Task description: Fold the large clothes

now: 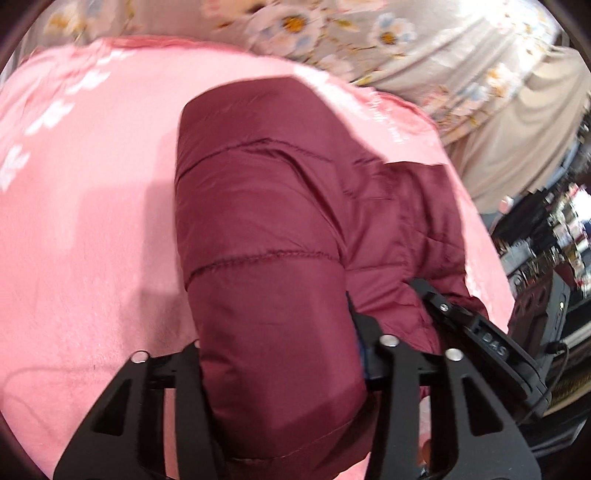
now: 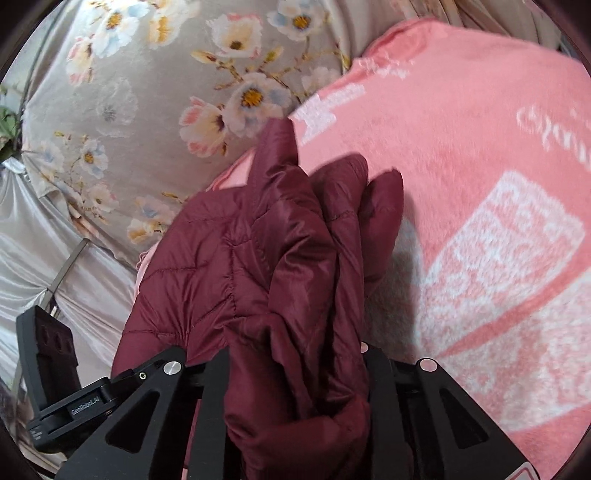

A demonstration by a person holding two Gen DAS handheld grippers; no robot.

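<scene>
A maroon quilted puffer jacket [image 1: 266, 221] hangs over a pink blanket [image 1: 92, 221]. My left gripper [image 1: 284, 369] is shut on a thick padded fold of the jacket, which fills the gap between its black fingers [image 1: 395, 365]. My right gripper [image 2: 295, 376] is shut on a bunched, creased part of the same jacket [image 2: 280, 258], which rises ahead of it in folds above the pink blanket [image 2: 461, 166]. The fingertips of both grippers are hidden by the fabric. The right gripper's body [image 1: 491, 343] shows at the lower right of the left wrist view, and the left gripper's body [image 2: 51, 369] at the lower left of the right wrist view.
A grey sheet with a flower print [image 2: 147, 110] lies beyond the blanket's edge, also in the left wrist view [image 1: 369, 33]. Pale satin cloth [image 2: 29, 258] hangs at the left. Cluttered dark shelves [image 1: 554, 229] stand at the far right.
</scene>
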